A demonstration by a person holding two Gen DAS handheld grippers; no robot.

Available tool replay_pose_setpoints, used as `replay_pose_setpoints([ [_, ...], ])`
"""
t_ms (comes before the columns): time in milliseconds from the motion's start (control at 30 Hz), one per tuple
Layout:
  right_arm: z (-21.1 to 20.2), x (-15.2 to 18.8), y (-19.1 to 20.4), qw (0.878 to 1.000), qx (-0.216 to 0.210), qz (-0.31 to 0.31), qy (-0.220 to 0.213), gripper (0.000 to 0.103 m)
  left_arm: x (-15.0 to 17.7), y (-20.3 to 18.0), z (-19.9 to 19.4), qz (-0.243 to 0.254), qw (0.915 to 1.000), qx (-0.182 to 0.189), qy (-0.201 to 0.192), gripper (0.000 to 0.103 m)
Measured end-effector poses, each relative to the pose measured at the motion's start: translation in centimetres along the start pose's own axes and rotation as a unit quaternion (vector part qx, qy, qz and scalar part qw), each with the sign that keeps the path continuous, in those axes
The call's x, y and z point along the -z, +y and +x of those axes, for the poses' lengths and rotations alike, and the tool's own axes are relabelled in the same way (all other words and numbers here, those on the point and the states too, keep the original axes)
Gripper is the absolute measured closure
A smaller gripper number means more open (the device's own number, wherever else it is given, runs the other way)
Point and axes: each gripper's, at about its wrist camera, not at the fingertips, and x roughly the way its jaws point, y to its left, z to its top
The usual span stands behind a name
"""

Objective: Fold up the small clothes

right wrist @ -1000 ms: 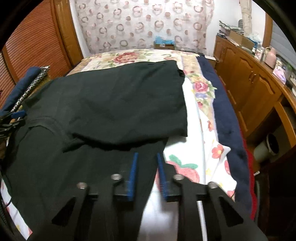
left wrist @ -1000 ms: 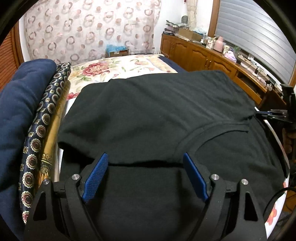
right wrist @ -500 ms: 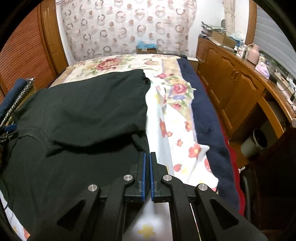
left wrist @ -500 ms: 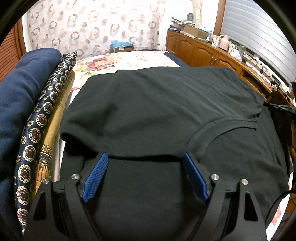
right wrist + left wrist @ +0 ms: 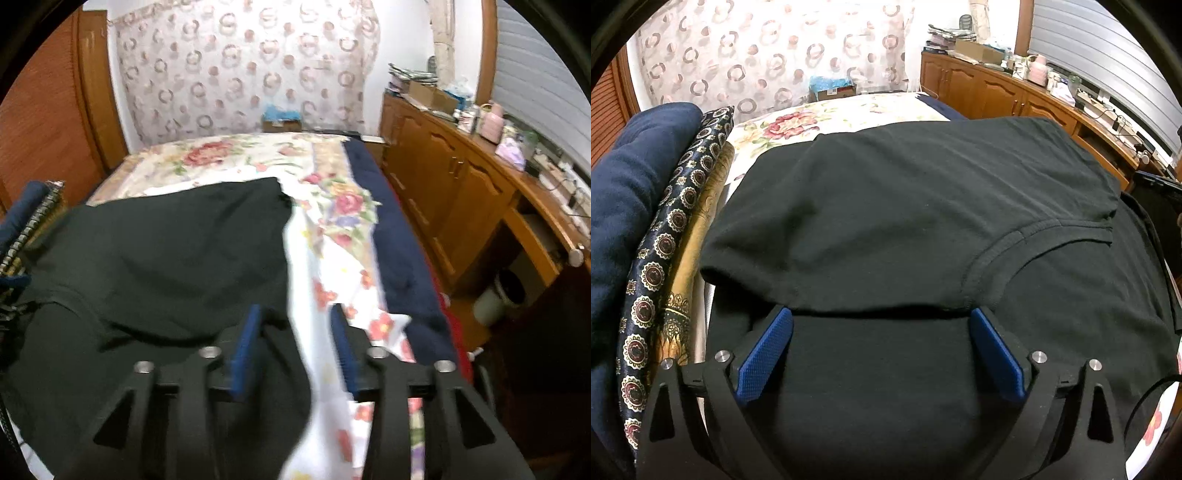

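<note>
- A bed (image 5: pixel 332 236) covered with a flowered sheet is seen running away from both cameras toward a patterned curtain (image 5: pixel 243 74).
- A black T-shirt (image 5: pixel 905 229) is spread on the near part of the bed, with its far half folded back over the near half; the folded edge lies just beyond the left gripper's fingertips, and the ribbed collar (image 5: pixel 993 254) is exposed on the right of the shirt.
- A wooden cabinet (image 5: pixel 454 192) is lined up along the right of the bed, its top crowded with small items.
- Folded blankets (image 5: pixel 639 221), one navy and one patterned, are stacked against the left edge of the shirt.
- The left gripper (image 5: pixel 881 347) is held low over the near part of the shirt; its jaws are opening and stand wide apart, with only flat cloth seen beneath them and nothing pinched.
- The right gripper (image 5: pixel 295 347) is placed at the shirt's right edge, where black cloth meets the sheet; its jaws are opening, and the cloth edge is seen between them without being pressed. This view is blurred.
</note>
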Motion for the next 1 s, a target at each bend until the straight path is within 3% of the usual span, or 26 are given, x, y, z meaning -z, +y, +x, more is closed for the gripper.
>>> replay_pose_setpoints([
  [167, 1.7, 0.8, 1.2, 0.999, -0.042, 0.006, 0.018, 0.048, 0.2, 1.3, -0.9, -0.042, 0.9990, 0.002, -0.016, 0.006],
  [333, 2.8, 1.0, 1.5, 0.998, -0.057, -0.001, 0.031, 0.048, 0.4, 3.7, -1.3, -0.113, 0.9932, 0.001, -0.028, 0.018],
  [533, 3.2, 0.5, 0.8, 0.998, -0.053, -0.011, 0.036, 0.048, 0.3, 3.8, -1.5, -0.127, 0.9904, -0.023, -0.050, 0.021],
  [567, 3.3, 0.4, 0.7, 0.998, -0.054, -0.011, 0.036, 0.048, 0.3, 3.9, -1.4, -0.130, 0.9898, -0.024, -0.052, 0.024],
  [600, 3.0, 0.2, 1.0, 0.998, -0.052, -0.011, 0.036, 0.048, 0.2, 4.1, -1.4, -0.138, 0.9884, -0.031, -0.055, 0.035],
  [667, 2.9, 0.0, 0.9, 0.998, -0.051, -0.011, 0.033, 0.048, 0.0, 4.6, -1.4, -0.149, 0.9860, -0.045, -0.060, 0.040],
  [733, 2.7, -0.2, 0.7, 0.998, -0.048, -0.011, 0.026, 0.048, -0.3, 4.8, -1.9, -0.152, 0.9850, -0.043, -0.069, 0.047],
  [867, 2.5, -0.5, 0.8, 0.999, -0.039, -0.013, 0.017, 0.048, -1.2, 4.5, -3.2, -0.128, 0.9866, -0.052, -0.087, 0.047],
  [1000, 2.7, -0.9, 0.7, 0.999, -0.034, -0.014, 0.010, 0.048, -2.1, 4.9, -3.2, -0.097, 0.9872, -0.097, -0.081, 0.049],
])
